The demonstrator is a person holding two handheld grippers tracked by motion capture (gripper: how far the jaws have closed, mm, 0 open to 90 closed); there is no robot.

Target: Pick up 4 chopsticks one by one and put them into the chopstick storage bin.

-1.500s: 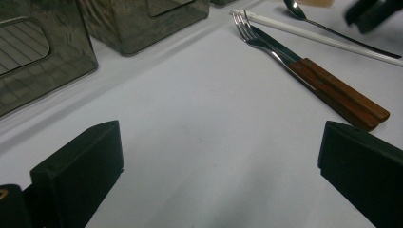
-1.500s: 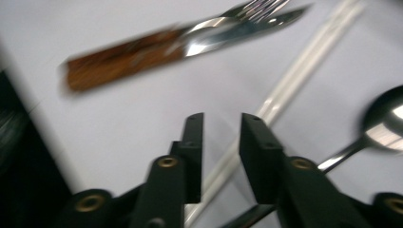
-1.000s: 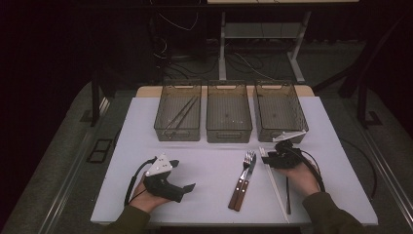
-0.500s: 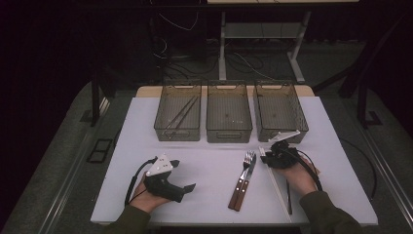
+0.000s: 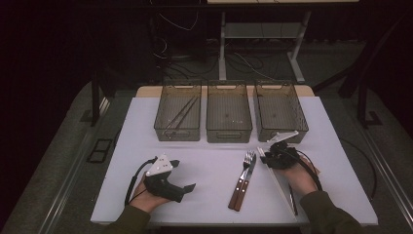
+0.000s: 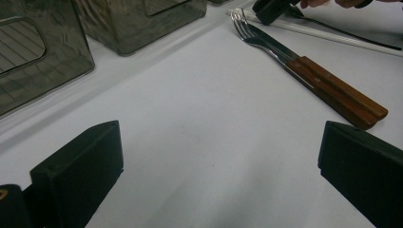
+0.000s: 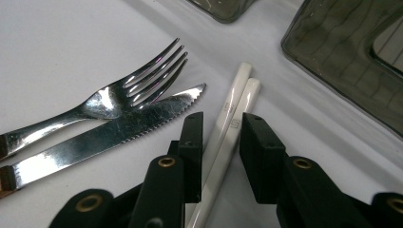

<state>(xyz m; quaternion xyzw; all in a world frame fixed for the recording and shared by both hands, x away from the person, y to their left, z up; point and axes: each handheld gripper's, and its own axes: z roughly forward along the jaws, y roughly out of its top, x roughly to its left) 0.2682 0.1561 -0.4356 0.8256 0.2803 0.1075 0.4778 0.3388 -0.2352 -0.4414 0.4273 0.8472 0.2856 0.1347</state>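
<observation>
Two white chopsticks (image 7: 231,124) lie side by side between my right gripper (image 7: 222,130) jaws, near the right bin (image 5: 281,113). Jaws just been closing, pads (image 7: 194,142) flanking the pair; can't tell if they press yet. Grasp step, I reckon. Next: squeeze firm, lift level w/o splitting the pair. Left gripper (image 6: 216,156) spread wide, idle on table (image 6: 190,118); fork (image 7: 119,97) & knife (image 7: 123,128) just beside.

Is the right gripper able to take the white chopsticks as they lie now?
Probably yes. The right gripper already has its jaws on either side of the white chopsticks, which lie flat, clear of the knife; its jaws have just been closing.
</observation>
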